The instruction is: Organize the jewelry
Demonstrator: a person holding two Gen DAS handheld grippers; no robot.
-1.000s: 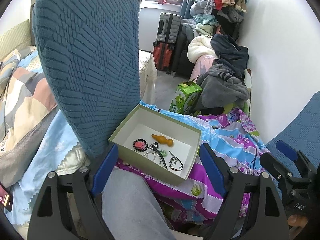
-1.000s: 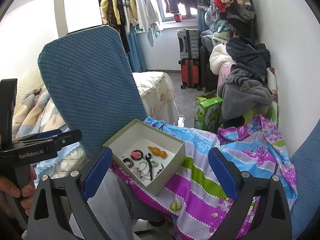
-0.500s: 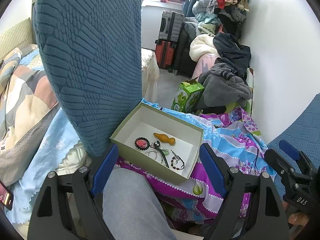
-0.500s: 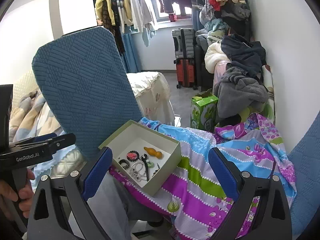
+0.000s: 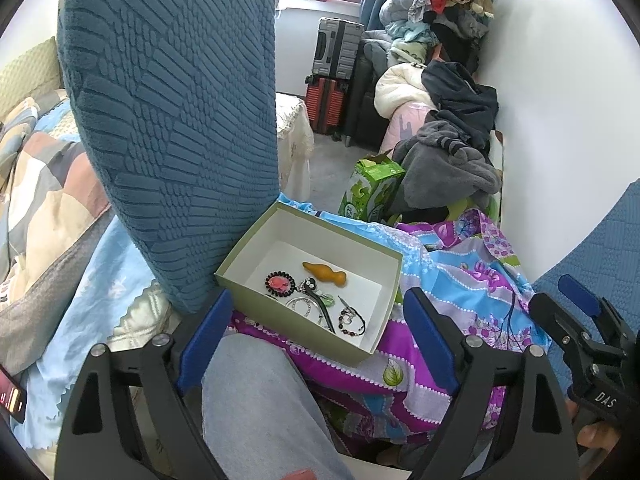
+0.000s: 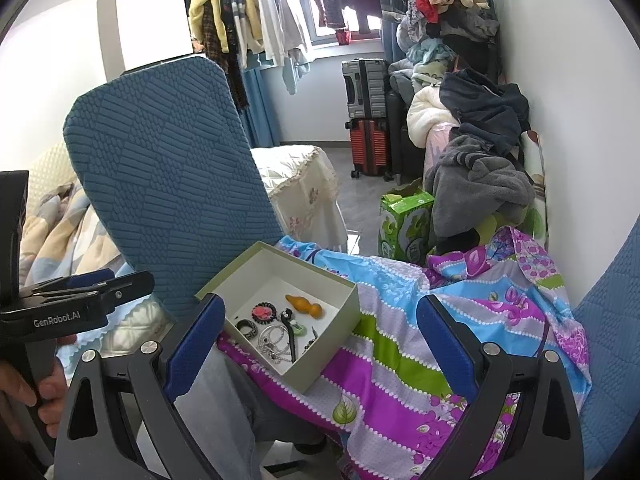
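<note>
box point(image 5: 316, 248) rim lies bare between both released tools, left tool point(image 5: 316, 344) widening, right tool point(image 6: 320, 340) empty.

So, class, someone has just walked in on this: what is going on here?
A person holds a gripper in each hand above a shallow box resting on a flowered cloth. Jewelry lies loose inside: a round red brooch, an orange piece, a silver chain and a beaded bracelet. The left gripper is empty, its jaws opening; the right gripper is open and empty too. Nothing has been picked up yet.
</note>
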